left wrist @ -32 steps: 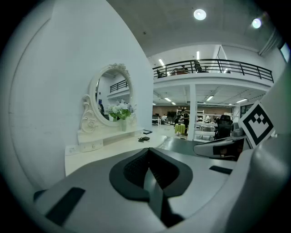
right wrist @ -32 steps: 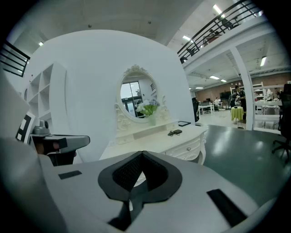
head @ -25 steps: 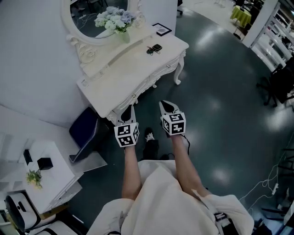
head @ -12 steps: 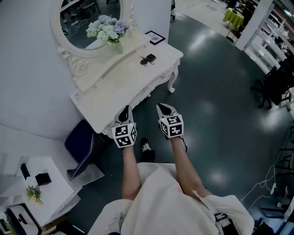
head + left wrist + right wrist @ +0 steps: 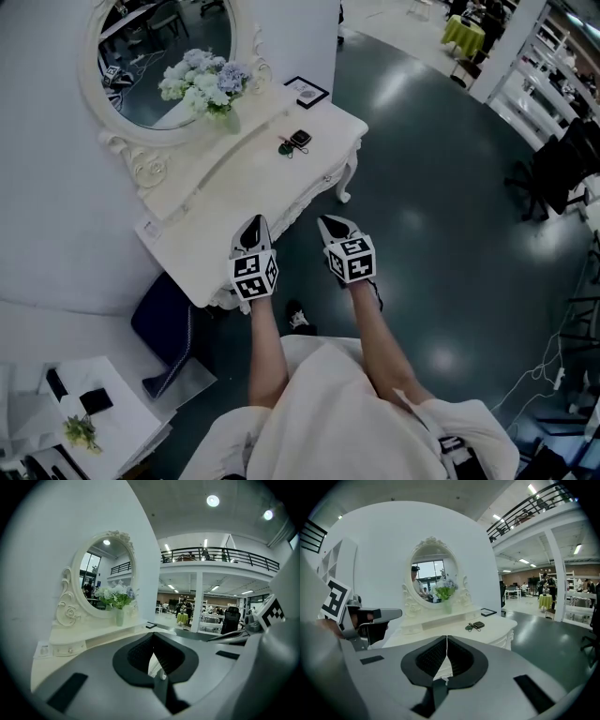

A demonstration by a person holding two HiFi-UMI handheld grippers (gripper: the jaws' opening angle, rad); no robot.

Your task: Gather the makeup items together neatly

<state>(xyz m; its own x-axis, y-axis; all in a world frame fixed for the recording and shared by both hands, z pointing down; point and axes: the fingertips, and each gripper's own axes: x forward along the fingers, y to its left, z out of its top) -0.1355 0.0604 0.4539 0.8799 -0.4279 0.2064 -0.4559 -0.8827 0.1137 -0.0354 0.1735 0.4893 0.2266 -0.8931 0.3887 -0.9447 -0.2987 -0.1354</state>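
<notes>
A small dark compact point(image 5: 300, 139) and a dark bundle point(image 5: 285, 147) beside it lie on the white vanity table point(image 5: 234, 192), toward its right end. The right gripper view shows them as compact point(image 5: 478, 625) and bundle point(image 5: 469, 627), well ahead of the jaws. My left gripper point(image 5: 251, 225) hangs over the table's front edge, jaws shut and empty; its own view shows the left gripper point(image 5: 152, 635) tips meeting. My right gripper point(image 5: 331, 225) is over the dark floor just off the table, also shut on nothing, as the right gripper point(image 5: 446, 637) view confirms.
An oval mirror point(image 5: 159, 61), a vase of flowers point(image 5: 202, 80) and a framed picture point(image 5: 307, 92) stand at the table's back. A dark blue stool point(image 5: 164, 319) sits under the left end. A white side unit point(image 5: 56, 422) is at lower left.
The person has stepped closer, and both grippers have moved forward along the table. The left gripper now reaches further over the tabletop. Jaws stay shut.
</notes>
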